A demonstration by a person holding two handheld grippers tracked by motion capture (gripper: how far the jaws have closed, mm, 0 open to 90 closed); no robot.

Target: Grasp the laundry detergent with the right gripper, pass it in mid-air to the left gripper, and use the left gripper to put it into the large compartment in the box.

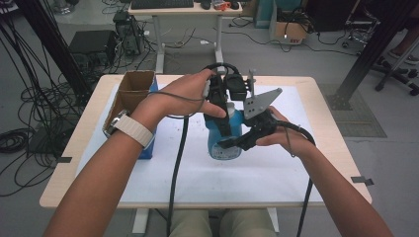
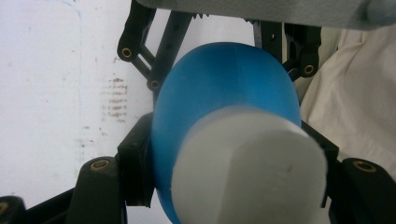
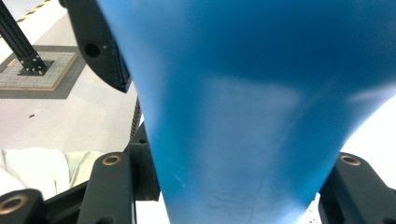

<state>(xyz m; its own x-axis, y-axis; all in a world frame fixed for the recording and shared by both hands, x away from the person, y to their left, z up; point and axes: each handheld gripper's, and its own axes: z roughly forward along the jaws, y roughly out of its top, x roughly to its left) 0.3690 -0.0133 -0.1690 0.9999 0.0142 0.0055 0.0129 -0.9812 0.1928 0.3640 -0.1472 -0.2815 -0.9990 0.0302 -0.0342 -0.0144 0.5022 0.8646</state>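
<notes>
Blue bottle [image 1: 225, 140], white cap [image 2: 250, 170], upright.

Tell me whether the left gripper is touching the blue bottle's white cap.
Touching. In the left gripper view, the left gripper has its black jaws pressed against both sides of the blue bottle at its white cap, with no gap showing.

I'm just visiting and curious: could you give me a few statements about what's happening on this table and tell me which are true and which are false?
1. Both tools grip the blue bottle. True: the left tool clamps near its white cap, the right tool its body.
2. The bottle lies flat on its side. False: it stands upright on the white mat.
3. An open cardboard box stands at the table's left. True.
4. The cap has been taken off. False: it is on the bottle.
5. The person wears a wristwatch on the left arm. True.
</notes>
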